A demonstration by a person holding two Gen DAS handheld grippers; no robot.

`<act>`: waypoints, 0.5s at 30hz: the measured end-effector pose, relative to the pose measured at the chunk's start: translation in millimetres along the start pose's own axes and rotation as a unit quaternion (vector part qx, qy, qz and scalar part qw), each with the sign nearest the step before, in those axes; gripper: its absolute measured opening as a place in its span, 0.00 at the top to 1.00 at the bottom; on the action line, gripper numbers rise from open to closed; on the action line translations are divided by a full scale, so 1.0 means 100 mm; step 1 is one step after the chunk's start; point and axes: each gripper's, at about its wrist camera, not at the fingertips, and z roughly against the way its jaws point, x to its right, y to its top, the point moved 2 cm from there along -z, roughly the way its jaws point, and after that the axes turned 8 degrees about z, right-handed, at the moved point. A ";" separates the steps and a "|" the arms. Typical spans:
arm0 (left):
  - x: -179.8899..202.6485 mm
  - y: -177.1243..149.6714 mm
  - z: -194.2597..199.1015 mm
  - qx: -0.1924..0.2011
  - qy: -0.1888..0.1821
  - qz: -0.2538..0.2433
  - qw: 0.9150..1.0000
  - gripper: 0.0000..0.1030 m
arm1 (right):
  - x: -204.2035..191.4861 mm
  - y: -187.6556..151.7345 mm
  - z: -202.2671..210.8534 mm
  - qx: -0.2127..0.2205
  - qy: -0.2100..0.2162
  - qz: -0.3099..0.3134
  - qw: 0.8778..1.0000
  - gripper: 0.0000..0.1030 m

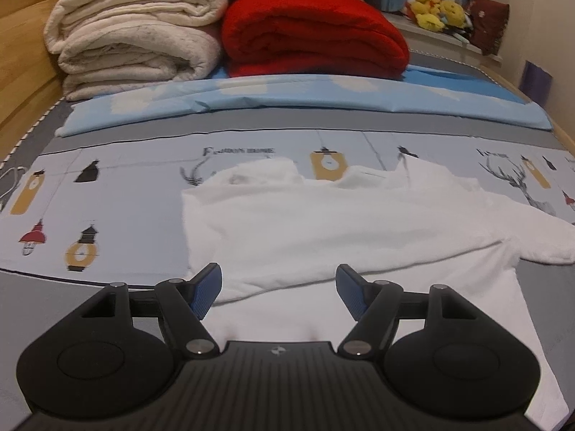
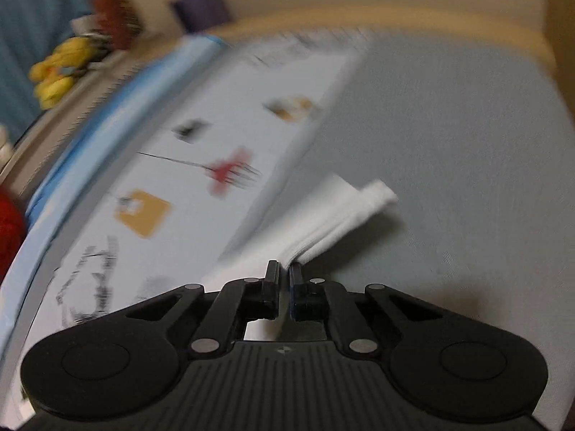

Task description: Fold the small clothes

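A small white shirt [image 1: 323, 222] lies spread on the patterned bedsheet [image 1: 107, 222], its collar toward the far side and one sleeve reaching right. My left gripper [image 1: 278, 276] hovers over the shirt's near part, jaws wide apart with nothing pinched between the blue pads [image 1: 208, 289]. In the blurred right wrist view, my right gripper [image 2: 284, 269] is shut on a bunched edge of the white shirt [image 2: 341, 215], which sticks out beyond the fingertips above the grey sheet [image 2: 449, 143].
Folded cream blankets [image 1: 133, 39] and a red blanket [image 1: 312, 36] are stacked at the bed's far end behind a light blue pillow [image 1: 287, 100]. Yellow plush toys [image 1: 436, 9] sit at the far right. A wooden bed frame [image 1: 21, 57] runs along the left.
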 end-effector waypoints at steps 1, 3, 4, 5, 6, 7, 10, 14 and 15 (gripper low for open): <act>-0.04 0.01 0.01 0.001 0.005 0.005 1.000 0.27 | -0.23 0.02 0.13 0.020 0.010 0.028 0.999 0.96; -0.15 0.04 0.02 0.002 0.011 0.022 1.000 0.27 | -0.72 0.01 0.43 0.057 0.051 0.075 0.994 0.96; -0.21 0.06 0.03 0.002 0.012 0.031 0.999 0.27 | -0.97 -0.03 0.60 0.073 0.076 0.098 0.990 0.96; -0.26 0.07 0.03 0.003 0.014 0.039 0.999 0.27 | -1.23 -0.08 0.77 0.088 0.105 0.121 0.983 0.96; -0.32 0.09 0.04 0.004 0.017 0.046 0.999 0.27 | -1.53 -0.18 0.99 0.104 0.144 0.148 0.973 0.96; -0.38 0.11 0.05 0.006 0.020 0.054 0.998 0.27 | -1.77 -0.27 1.19 0.115 0.181 0.168 0.962 0.96; -0.56 0.16 0.07 0.007 0.026 0.083 0.996 0.27 | -2.50 -0.74 1.75 0.114 0.328 0.226 0.910 0.96; -0.73 0.24 0.06 0.001 0.023 0.114 0.993 0.27 | -3.18 -1.54 2.15 -0.004 0.506 0.310 0.805 0.94; -0.76 0.25 0.05 0.000 0.023 0.119 0.993 0.27 | -3.24 -1.67 2.17 -0.030 0.516 0.323 0.793 0.94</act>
